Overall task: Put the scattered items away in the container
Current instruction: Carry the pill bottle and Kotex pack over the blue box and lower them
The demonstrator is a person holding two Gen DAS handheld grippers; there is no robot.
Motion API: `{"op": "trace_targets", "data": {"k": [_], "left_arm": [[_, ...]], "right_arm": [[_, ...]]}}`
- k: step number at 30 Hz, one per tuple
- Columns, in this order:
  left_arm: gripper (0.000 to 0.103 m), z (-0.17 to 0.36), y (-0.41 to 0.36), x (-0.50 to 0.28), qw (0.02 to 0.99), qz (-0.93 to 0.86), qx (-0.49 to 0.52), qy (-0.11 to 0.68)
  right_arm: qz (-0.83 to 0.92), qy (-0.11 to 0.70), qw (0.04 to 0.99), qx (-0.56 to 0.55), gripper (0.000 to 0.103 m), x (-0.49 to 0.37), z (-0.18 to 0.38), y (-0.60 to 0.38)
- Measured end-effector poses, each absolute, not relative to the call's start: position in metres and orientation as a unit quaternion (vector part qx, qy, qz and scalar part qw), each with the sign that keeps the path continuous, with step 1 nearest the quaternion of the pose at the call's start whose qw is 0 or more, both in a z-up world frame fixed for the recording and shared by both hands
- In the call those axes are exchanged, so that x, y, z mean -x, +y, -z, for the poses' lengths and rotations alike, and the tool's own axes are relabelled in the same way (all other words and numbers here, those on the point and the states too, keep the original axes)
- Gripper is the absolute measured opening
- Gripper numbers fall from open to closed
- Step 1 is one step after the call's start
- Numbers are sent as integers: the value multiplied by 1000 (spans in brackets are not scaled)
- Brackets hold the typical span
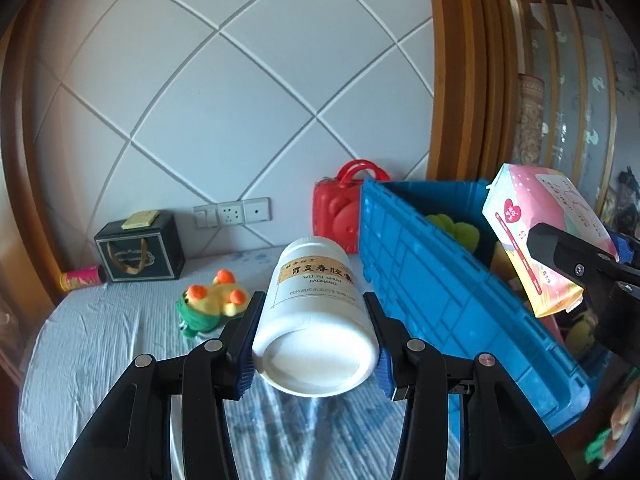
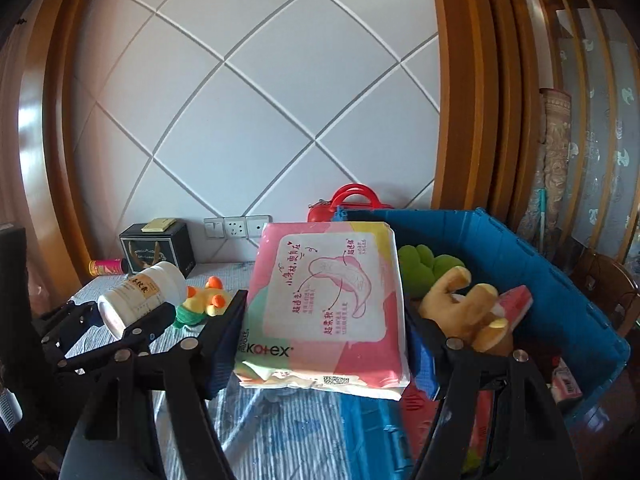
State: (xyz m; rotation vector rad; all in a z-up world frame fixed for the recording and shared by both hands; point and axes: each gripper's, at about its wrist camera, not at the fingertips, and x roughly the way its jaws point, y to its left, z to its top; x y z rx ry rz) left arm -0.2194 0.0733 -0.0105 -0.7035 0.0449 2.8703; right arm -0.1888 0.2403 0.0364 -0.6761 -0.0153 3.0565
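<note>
L wrist view: left gripper [image 1: 316, 344] pitched slightly down, jaws pinching white pill bottle [image 1: 316, 312] on both sides, bottle lying along the fingers, base toward cam, cap at 12 o'clock. Bottle is held off the bed [image 1: 100, 344]. Blue crate [image 1: 452, 284] at 3 o'clock, near wall just beside the bottle. Right gripper [image 1: 576, 268] enters at 3, holding pink pad pack [image 1: 540, 232] over the crate. Duck plush [image 1: 212, 300] lies on the bed at 9.

R wrist view: right gripper [image 2: 324, 344] also angled down, jaws clamped on pad pack [image 2: 324, 308], face up, at the crate's [image 2: 540, 280] near-left corner. Crate holds green plush [image 2: 424, 268] + tan plush [image 2: 468, 312]. Left gripper [image 2: 132, 320] w/ bottle [image 2: 140, 296] at 9, tilted cap-up.
</note>
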Motion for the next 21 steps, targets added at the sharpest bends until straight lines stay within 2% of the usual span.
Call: {"op": "trace_targets", "data": {"k": [5,12,21], "left_arm": [[46,-8,172,205,132,-966,221,16],[46,-2,296,188,156,-957,242,34],[46,15,374,181,150,-950,264,70]], "right_arm": [[-977,-11,40,209,70,168,-36,340],[-967,-19,62,245,70,154,-12,449],[-961,-7,53,271,70,158,18,505]]}}
